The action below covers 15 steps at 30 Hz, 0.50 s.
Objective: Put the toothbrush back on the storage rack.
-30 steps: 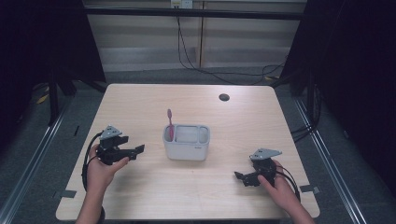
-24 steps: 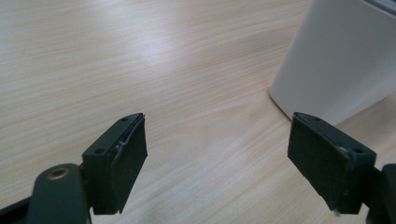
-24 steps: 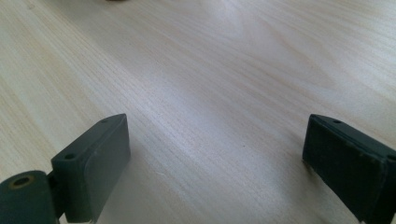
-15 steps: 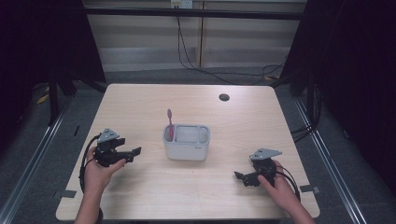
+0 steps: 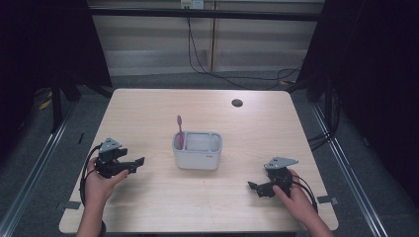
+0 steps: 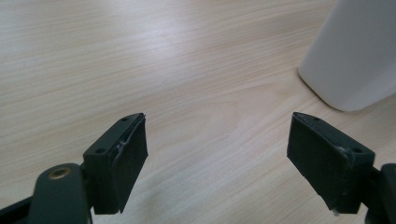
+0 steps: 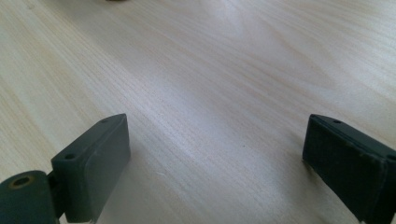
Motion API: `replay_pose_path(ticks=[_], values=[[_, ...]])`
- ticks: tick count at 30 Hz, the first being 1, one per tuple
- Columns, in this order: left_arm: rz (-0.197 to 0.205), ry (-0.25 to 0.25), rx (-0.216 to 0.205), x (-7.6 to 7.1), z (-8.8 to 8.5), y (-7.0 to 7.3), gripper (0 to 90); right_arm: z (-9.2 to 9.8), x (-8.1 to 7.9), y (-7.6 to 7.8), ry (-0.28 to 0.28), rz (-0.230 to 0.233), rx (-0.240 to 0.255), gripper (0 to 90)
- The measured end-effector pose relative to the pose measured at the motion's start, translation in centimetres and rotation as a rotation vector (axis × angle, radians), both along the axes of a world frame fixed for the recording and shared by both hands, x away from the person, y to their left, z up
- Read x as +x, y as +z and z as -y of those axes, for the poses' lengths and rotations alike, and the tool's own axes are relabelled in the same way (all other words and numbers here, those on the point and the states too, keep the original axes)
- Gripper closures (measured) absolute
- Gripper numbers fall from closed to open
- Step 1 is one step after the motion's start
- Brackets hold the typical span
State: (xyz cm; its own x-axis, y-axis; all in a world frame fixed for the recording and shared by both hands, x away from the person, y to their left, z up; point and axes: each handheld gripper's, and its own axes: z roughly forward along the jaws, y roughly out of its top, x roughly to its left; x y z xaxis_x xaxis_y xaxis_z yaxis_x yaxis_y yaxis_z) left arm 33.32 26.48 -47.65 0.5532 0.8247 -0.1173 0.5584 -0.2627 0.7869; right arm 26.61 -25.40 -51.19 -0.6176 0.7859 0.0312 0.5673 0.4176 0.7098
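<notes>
The left gripper [image 5: 129, 166] has drawn back slightly from the white plastic holder [image 5: 196, 154] holding the upright pink toothbrush [image 5: 180, 130]; both grippers, the right gripper [image 5: 258, 189] too, stand open and empty, suggesting placement is finished.

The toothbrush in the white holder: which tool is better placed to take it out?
Probably the left tool: the toothbrush stands in the holder's left compartment, on its side. It is open and points at the holder. The right tool is farther.
</notes>
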Motion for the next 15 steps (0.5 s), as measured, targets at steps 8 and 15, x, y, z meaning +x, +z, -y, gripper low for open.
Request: replay_pose_path(ticks=[8,15], values=[[0.004,0.005,0.026,0.0,-1.0,-0.5,20.1,0.0,0.0,0.0,0.0,0.0,0.0,7.0],[0.009,-0.008,0.057,-0.1,-1.4,-0.8,20.0,0.0,0.0,0.0,0.0,0.0,0.0,7.0]])
